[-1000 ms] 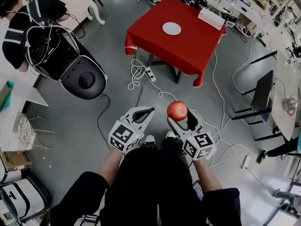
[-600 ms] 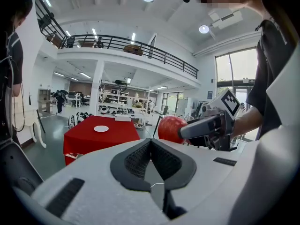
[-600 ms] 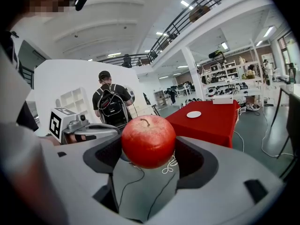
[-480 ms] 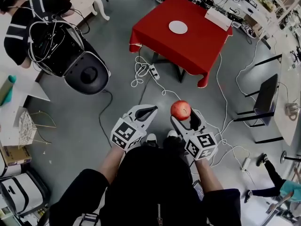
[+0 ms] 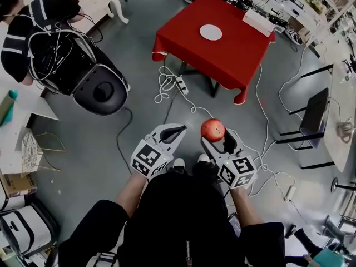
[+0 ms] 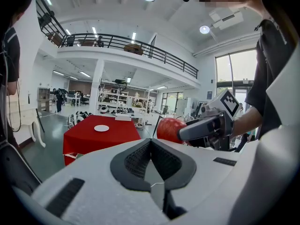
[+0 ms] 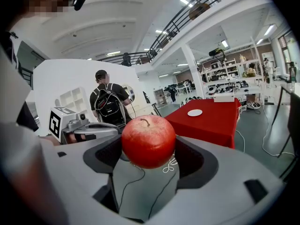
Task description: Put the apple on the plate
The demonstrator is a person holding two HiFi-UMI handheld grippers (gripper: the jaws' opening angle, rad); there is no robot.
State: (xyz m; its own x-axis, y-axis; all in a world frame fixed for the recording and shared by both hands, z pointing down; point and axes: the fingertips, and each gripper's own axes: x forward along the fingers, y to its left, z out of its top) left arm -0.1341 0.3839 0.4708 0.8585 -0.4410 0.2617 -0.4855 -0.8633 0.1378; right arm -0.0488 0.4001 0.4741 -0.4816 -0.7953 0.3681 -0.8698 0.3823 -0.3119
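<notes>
A red apple (image 5: 212, 129) sits between the jaws of my right gripper (image 5: 214, 136), which is shut on it and held over the grey floor. In the right gripper view the apple (image 7: 148, 140) fills the gap between the dark pads (image 7: 199, 163). My left gripper (image 5: 173, 130) is beside it at the left, shut with nothing in it; its tips meet in the left gripper view (image 6: 150, 142). The white plate (image 5: 211, 32) lies on the red-clothed table (image 5: 233, 54) some way ahead, also visible as the plate (image 7: 194, 112) and the plate (image 6: 101, 128).
White cables (image 5: 167, 85) and a power strip lie on the floor between me and the table. A black and white machine (image 5: 83, 71) stands at the left, a chair (image 5: 311, 115) at the right. A white box (image 5: 257, 22) rests on the table's far corner. A person with a backpack (image 7: 110, 104) stands nearby.
The table and plate sit slightly further right in the head view. Both grippers keep their pose, and the apple stays gripped in the right one.
</notes>
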